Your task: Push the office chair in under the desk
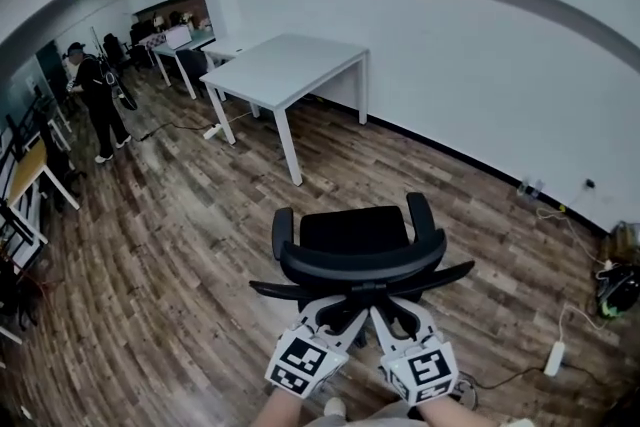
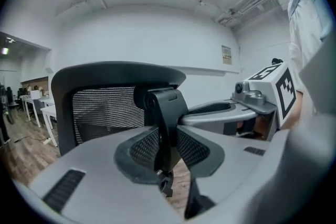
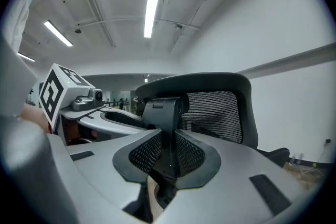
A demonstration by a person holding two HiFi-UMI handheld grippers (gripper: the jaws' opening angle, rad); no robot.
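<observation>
The black mesh-backed office chair stands on the wooden floor with its back toward me. The white desk lies beyond it, apart from the chair. My left gripper and right gripper meet side by side behind the chair's backrest. In the left gripper view the left gripper is shut on the black upright bracket of the chair's back. In the right gripper view the right gripper clamps the same bracket from the other side. The mesh backrest rises just past the jaws.
A person in dark clothes stands far left among more desks. A white wall runs along the right. A power strip with cables and a dark bag lie on the floor at the right.
</observation>
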